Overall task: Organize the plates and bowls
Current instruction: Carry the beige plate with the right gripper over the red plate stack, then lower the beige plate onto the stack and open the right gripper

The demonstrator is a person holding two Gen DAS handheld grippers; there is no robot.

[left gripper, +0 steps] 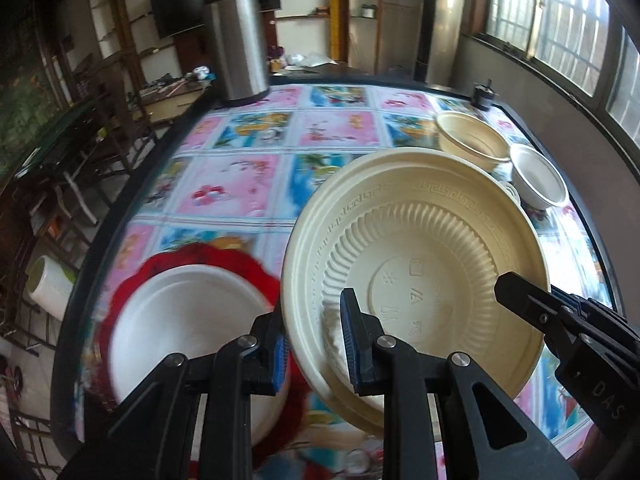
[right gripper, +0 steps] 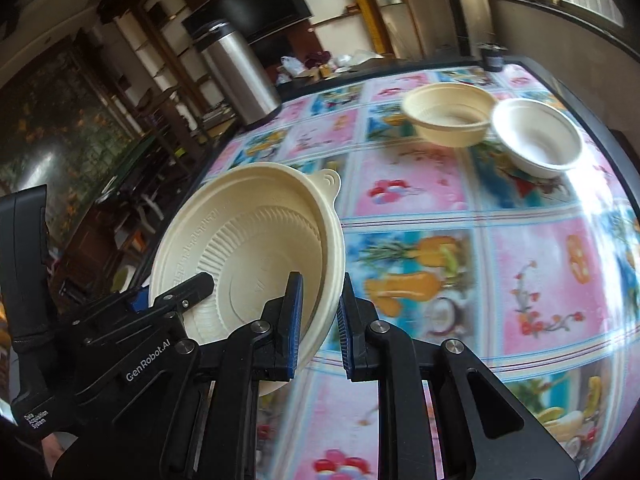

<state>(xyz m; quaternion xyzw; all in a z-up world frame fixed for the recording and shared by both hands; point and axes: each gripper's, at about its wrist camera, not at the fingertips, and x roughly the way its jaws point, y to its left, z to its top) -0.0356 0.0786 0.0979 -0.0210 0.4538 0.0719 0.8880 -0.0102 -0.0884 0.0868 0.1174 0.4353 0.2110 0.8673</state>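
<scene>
A large cream plate is held tilted above the table; it also shows in the right wrist view. My left gripper is shut on its near-left rim. My right gripper is shut on its opposite rim, and shows in the left wrist view. A white plate lies on a red plate at the near left. A cream bowl and a white bowl stand side by side at the far right.
A steel thermos stands at the table's far left edge. A small dark jar sits at the far right corner. The round table has a patterned cloth. Chairs and shelves stand beyond the left edge.
</scene>
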